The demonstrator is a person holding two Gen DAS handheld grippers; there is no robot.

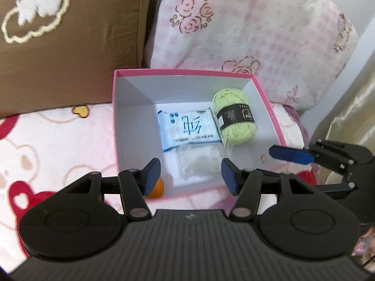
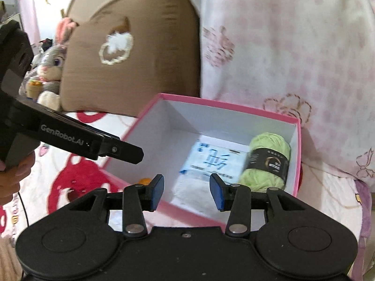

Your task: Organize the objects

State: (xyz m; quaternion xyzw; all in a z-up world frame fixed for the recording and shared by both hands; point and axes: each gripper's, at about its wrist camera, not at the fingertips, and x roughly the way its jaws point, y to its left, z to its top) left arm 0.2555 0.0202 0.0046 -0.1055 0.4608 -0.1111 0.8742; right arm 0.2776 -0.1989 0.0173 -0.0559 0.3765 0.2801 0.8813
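A pink box with a white inside stands open on the bed. It holds a blue-and-white tissue pack, a green yarn ball with a black band, a clear bag of white material and an orange ball in the near left corner. My left gripper hangs open above the box's near edge with nothing between its pads. My right gripper is open and empty too, over the near wall.
A brown cushion and a pink floral quilt rise close behind the box. The bear-print sheet spreads to the left. A plush rabbit sits far left. A hand grips the left tool.
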